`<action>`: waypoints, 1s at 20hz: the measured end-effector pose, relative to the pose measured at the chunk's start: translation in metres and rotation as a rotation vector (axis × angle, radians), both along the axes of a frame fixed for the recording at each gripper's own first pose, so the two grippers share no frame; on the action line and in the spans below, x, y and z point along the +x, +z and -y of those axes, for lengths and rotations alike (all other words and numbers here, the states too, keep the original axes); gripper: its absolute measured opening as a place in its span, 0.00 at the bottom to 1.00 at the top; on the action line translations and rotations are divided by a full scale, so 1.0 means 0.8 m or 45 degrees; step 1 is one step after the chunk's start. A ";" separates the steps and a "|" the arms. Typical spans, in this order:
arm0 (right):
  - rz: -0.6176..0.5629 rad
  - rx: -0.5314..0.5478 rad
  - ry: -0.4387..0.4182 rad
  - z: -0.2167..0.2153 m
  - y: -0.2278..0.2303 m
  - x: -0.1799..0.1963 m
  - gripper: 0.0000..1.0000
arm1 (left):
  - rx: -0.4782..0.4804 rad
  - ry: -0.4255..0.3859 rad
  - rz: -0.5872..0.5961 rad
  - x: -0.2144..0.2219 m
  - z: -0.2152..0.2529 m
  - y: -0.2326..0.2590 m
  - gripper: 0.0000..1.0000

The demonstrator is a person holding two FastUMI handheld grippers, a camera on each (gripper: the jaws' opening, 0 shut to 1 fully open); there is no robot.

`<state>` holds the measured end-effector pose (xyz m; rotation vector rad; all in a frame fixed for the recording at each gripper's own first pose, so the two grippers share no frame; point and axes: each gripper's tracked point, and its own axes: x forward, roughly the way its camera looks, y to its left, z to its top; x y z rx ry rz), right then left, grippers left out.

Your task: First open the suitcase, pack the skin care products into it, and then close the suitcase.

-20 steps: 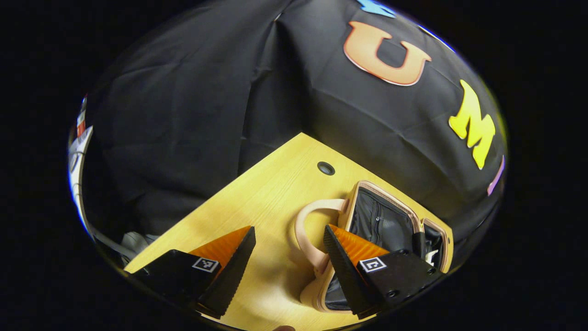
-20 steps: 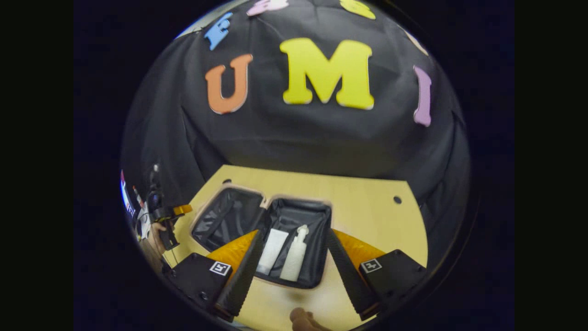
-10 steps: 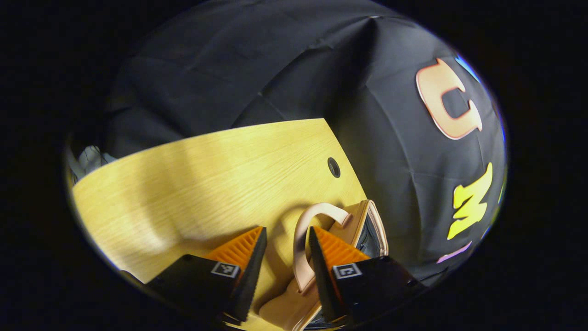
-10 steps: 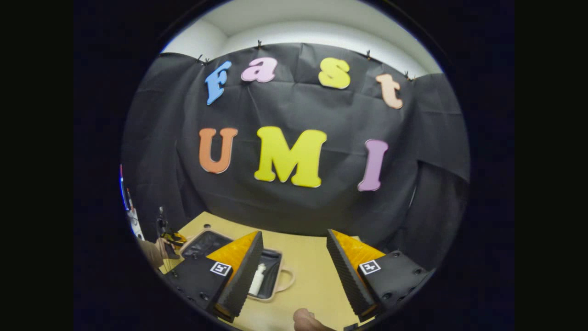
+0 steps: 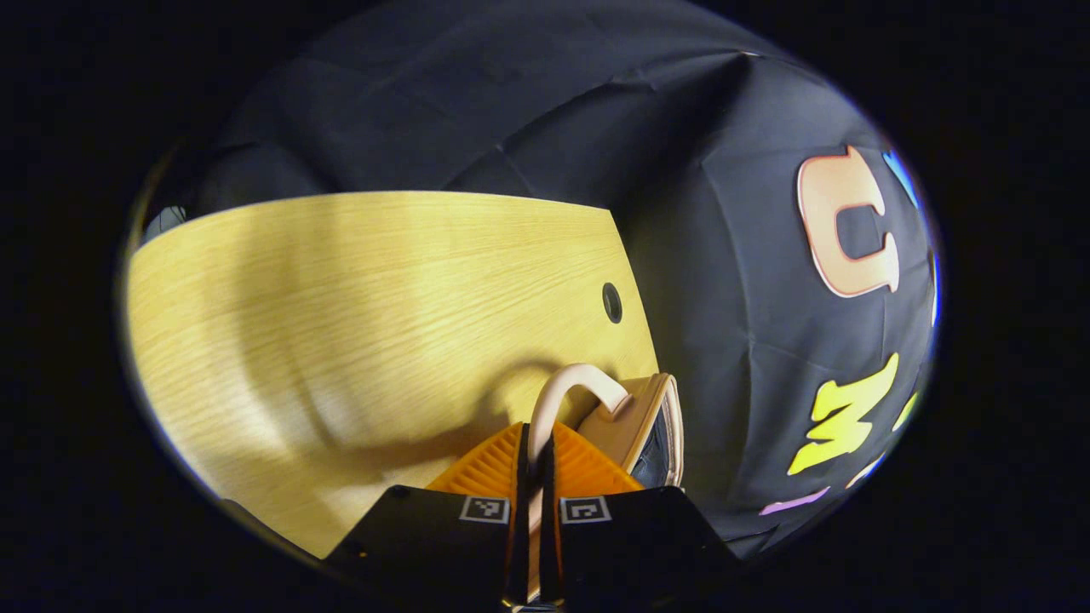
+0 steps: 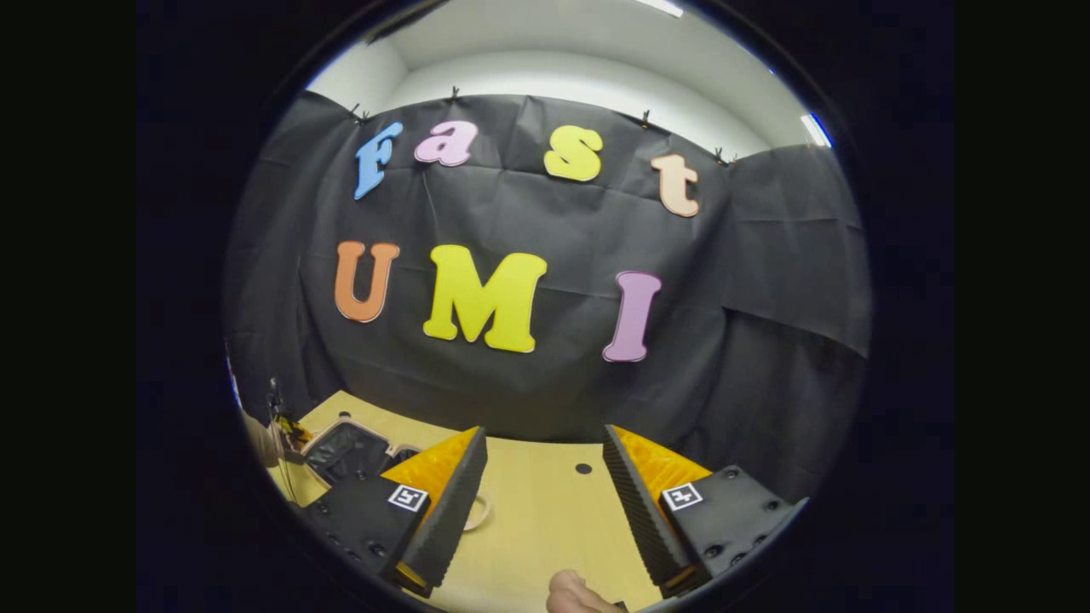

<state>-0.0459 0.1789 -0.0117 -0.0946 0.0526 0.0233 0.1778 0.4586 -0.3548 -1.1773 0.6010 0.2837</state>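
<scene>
Clamping suitcase handle [image 5: 569,385] in left tongs [image 5: 536,443], right tongs [image 6: 545,477] spread apart, no legible labels.

A pale wooden table [image 6: 545,511] with a small round hole [image 5: 611,302] near its far edge stands against black cloth walls [image 6: 553,375]. Above the cloth, a white wall [image 6: 553,72] and a bright ceiling light [image 6: 816,129] show at the right.

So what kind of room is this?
Probably a small recording booth, not a home: black cloth wall pinned up under a white ceiling, a bare wooden table, and a pink suitcase held by the left gripper.
</scene>
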 end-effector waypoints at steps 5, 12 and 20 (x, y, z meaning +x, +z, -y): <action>0.041 0.033 0.042 0.024 0.007 0.007 0.82 | 0.141 -0.025 0.118 0.006 0.004 0.086 0.04; 0.065 0.073 0.169 0.044 0.014 0.014 0.81 | 0.273 -0.063 0.239 -0.010 0.042 0.176 0.04; 0.092 0.095 0.261 0.080 0.018 0.012 0.81 | 0.513 -0.170 0.323 -0.021 0.120 0.258 0.03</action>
